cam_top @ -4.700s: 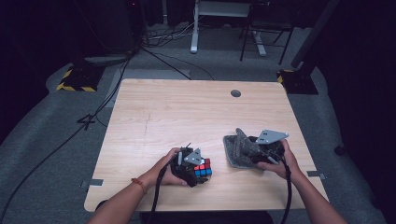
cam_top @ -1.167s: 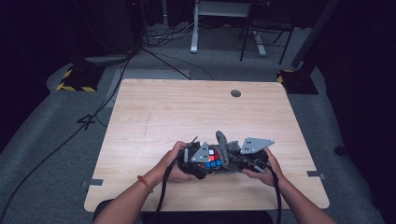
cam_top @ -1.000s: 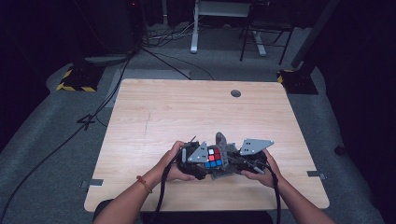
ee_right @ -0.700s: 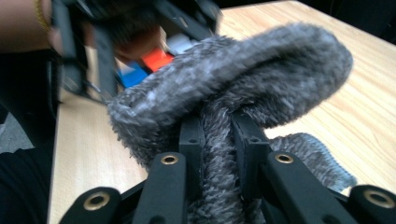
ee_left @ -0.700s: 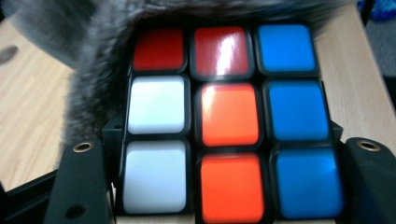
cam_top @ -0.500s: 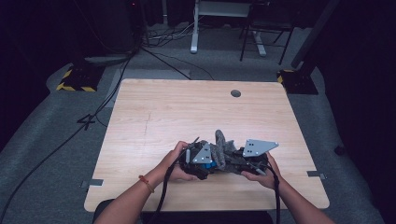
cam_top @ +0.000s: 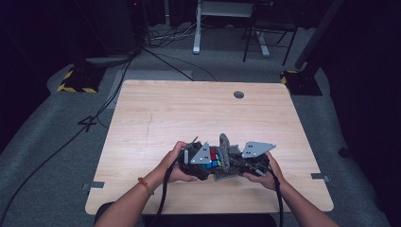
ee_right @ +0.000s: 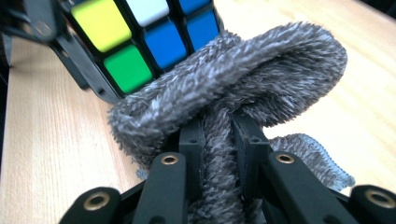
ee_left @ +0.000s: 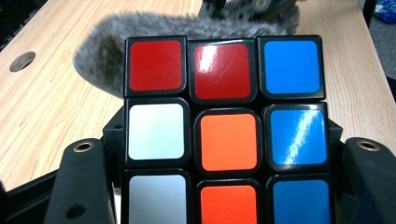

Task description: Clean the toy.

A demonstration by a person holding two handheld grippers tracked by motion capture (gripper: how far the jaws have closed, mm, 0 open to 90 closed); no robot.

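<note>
My left gripper clamps the cube just above the table w/ a face turned out for wiping. Right gripper pinches the grey cloth, bunched vs the cube's side so it can rub.

The puzzle cube has a black frame, and the face toward the left hand-held gripper runs red, red, blue along the top row, then white, orange, blue, then white, orange, blue. From the right side its other face shows yellow, green, white and blue stickers. The fuzzy cloth is mottled grey with paler flecks. Both tools have black jaws with brass-coloured rivets and pale grey top plates. The desk is light wood grain. A black-and-yellow striped pad lies on the grey floor.
</note>
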